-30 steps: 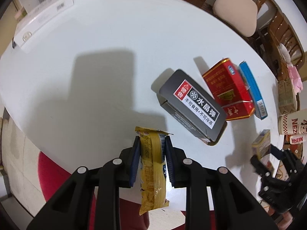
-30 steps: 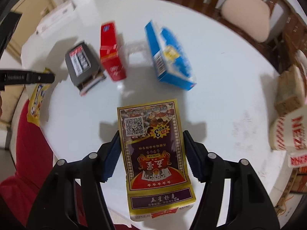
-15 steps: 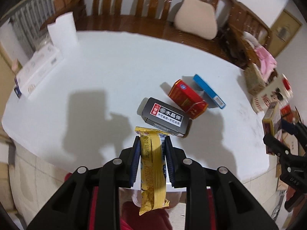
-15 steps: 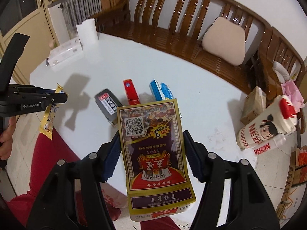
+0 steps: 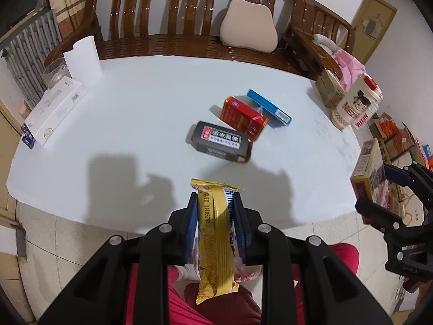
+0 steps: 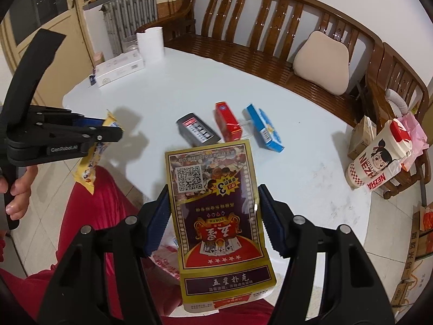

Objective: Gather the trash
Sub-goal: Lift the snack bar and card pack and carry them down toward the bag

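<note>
Grippers (image 5: pixel 215 216) (image 6: pixel 215 216) clamp wrapper (image 5: pixel 216 241), box (image 6: pixel 216 216).

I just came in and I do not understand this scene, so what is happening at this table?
A person is collecting trash with two handheld grippers. The left gripper has its jaws shut on a yellow snack wrapper, and the right gripper has its jaws shut on a playing-card box. Both are held off the white table. A dark grey box, a red box and a blue box lie on it, not yet collected.
</note>
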